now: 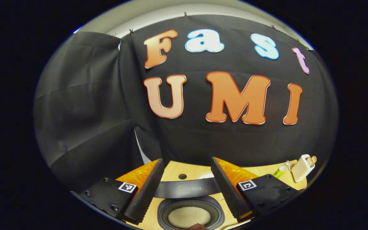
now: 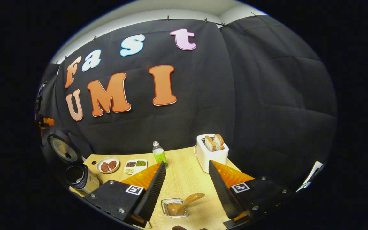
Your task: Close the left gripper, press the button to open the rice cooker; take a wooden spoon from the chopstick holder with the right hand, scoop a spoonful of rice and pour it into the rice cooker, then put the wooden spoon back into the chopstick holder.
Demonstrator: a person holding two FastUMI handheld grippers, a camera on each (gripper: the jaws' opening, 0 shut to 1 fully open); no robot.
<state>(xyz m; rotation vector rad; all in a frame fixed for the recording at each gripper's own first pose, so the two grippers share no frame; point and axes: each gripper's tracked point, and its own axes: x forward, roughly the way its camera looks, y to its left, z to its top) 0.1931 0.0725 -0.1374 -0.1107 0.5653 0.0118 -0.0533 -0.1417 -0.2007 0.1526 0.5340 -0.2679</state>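
Observation:
The rice cooker (image 2: 81, 179) stands at the table's left end, its round lid (image 2: 62, 148) raised. In the left gripper view I look down into its pot (image 1: 188, 216), which holds a pale grainy layer like rice; the lid (image 1: 187, 189) shows as a dark band. My left gripper (image 1: 187, 163) hovers open above it. The wooden spoon (image 2: 185, 202) rests with its bowl in a small wire chopstick holder (image 2: 174, 207), its handle pointing up and right. Above the spoon my right gripper (image 2: 186, 164) is open and apart from it.
A white toaster (image 2: 211, 152) with two bread slices stands at the back, also toaster (image 1: 302, 167). A green bottle (image 2: 159, 155), a compartment tray of grains (image 2: 135, 166) and a plate (image 2: 107, 165) of reddish pieces sit on the wooden table (image 2: 184, 175).

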